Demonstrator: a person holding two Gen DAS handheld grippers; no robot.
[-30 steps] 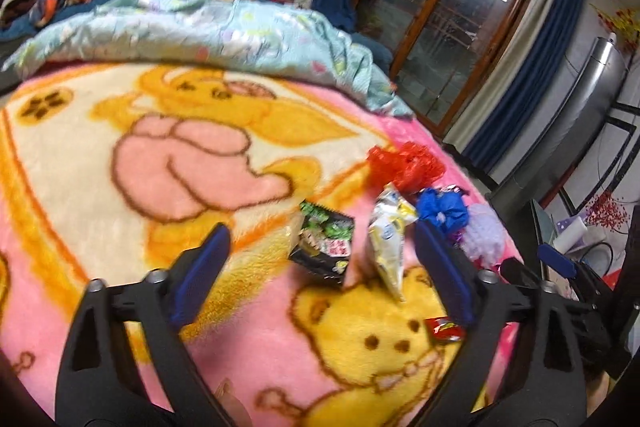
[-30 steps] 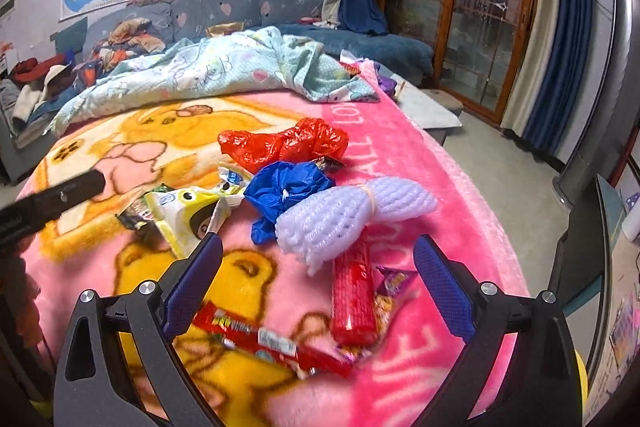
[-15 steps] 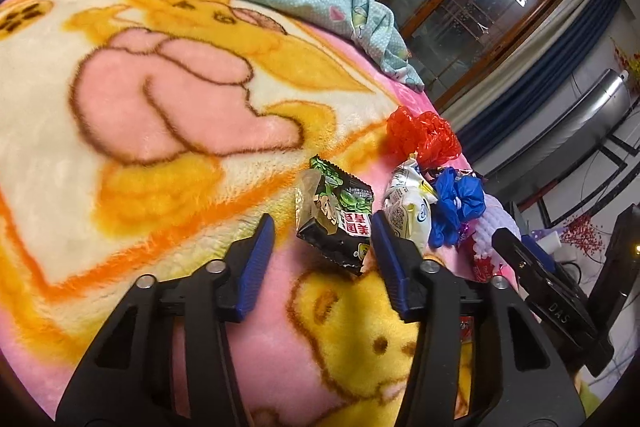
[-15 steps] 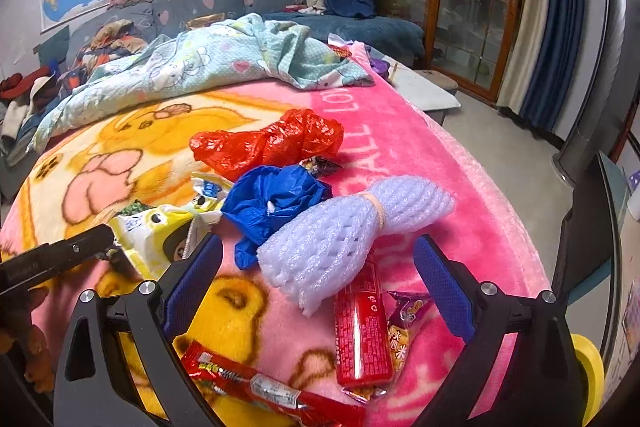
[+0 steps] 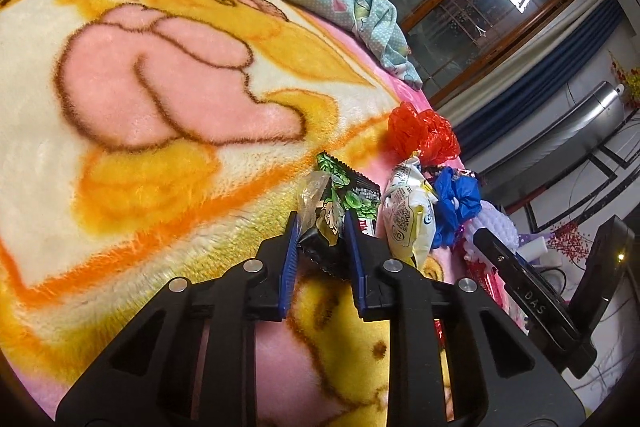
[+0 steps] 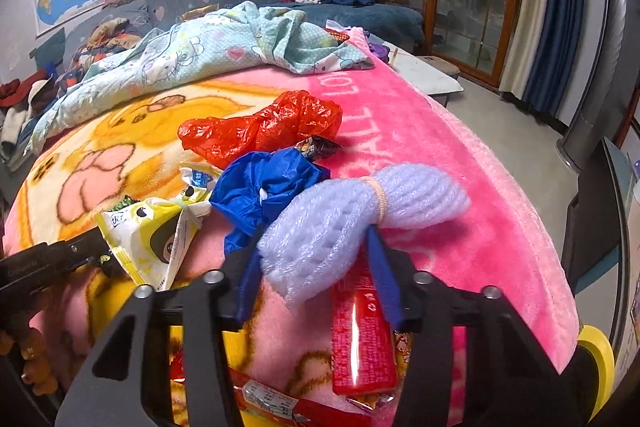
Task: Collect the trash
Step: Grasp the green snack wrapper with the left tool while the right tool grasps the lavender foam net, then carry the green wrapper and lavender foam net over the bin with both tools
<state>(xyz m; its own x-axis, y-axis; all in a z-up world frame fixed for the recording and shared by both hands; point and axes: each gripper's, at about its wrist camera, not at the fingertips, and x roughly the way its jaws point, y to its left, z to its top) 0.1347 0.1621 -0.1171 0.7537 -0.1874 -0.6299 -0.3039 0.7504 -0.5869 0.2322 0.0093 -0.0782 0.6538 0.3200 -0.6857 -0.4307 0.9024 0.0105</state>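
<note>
Right, we see both grippers closing on trash lying on the pink cartoon blanket [image 6: 472, 163]. The left gripper [image 5: 322, 227] has just been closing and now pinches the dark green snack wrapper [image 5: 344, 195] by its near edge; the foil crumples between the pads, so it is light, thin and probably slippery, best held at a folded seam. The right gripper [image 6: 316, 247] has just been closing too, with the lilac foam net [image 6: 352, 211] between its jaws, pads pressing its near bunched end. That net is soft and springy, so we judge it squashes easily and holds best near the rubber-banded waist. Beside them lie a yellow snack bag [image 6: 148, 243], a blue plastic bag [image 6: 260, 191], a red plastic bag [image 6: 264, 127] and a red bar wrapper [image 6: 360, 327]. The net hides part of the right pads, so contact there may be only light. No bin shows in either view, and a small dark wrapper behind the blue bag is hard to make out.
</note>
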